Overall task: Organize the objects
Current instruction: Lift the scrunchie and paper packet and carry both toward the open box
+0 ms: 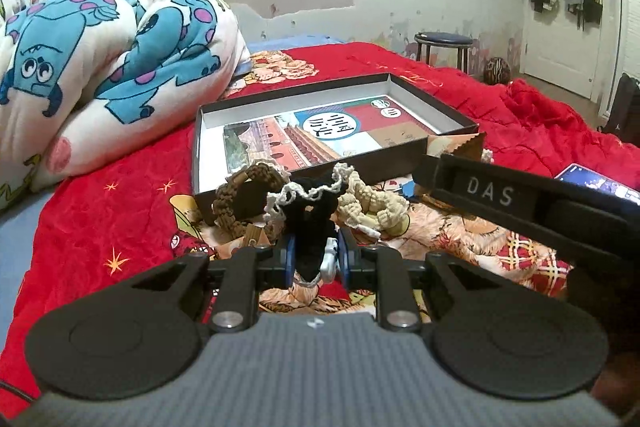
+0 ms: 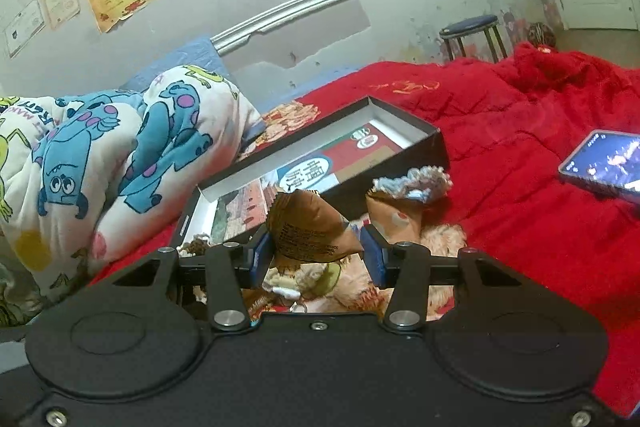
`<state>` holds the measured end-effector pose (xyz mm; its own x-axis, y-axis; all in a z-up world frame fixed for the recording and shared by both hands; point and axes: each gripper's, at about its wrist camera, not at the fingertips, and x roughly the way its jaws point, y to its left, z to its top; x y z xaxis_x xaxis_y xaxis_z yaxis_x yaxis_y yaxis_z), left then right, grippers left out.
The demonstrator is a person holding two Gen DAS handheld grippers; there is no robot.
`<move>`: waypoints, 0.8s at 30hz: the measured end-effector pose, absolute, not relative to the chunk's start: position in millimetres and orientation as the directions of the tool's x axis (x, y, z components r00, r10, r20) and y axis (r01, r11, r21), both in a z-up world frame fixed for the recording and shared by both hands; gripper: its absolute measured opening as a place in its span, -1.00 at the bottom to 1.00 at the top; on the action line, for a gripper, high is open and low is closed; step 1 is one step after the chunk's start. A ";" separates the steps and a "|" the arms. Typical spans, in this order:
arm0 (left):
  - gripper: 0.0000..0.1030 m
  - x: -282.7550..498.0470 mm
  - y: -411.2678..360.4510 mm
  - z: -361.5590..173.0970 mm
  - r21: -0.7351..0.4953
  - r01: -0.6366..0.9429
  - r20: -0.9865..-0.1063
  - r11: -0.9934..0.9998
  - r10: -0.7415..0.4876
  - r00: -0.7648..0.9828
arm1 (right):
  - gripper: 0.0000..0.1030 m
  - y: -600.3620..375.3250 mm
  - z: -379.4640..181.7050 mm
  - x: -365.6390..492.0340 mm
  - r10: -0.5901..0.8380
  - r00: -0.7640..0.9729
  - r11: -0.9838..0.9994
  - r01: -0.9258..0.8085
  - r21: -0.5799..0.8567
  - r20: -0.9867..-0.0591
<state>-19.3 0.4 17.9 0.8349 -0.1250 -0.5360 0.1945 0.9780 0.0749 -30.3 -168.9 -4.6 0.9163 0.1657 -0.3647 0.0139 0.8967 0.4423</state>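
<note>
Ideally, left gripper (image 1: 318,261), jaws clamping the black crochet charm (image 1: 310,223), and right gripper (image 2: 318,253), pinching the brown packet (image 2: 310,227), lift clear, then release inside the far box (image 1: 440,103).

Brown triangular snack packet (image 2: 310,231) between right hand-held gripper (image 2: 318,253) pads, before open box (image 2: 320,155).

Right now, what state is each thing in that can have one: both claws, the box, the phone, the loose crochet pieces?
Left claw: shut on black crochet piece.
Right claw: shut on brown packet.
Box: open, lidless, a printed card inside.
Phone: screen lit, lying on the red blanket.
Brown crochet piece: loose on the bed.
Beige crochet piece: loose on the bed.
</note>
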 end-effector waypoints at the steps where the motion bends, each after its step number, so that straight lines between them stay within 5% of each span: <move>1: -0.52 -19.5 1.5 19.1 0.066 0.194 -0.532 0.979 -0.130 0.837 | -0.11 -168.4 -3.6 -30.2 0.170 0.917 0.895 0.010 0.447 -0.361; 24: -0.52 -11.4 44.3 56.5 -0.006 0.100 -0.399 0.995 -0.094 0.912 | -0.11 -140.3 48.1 -0.5 0.221 0.914 0.908 -0.065 0.414 -0.342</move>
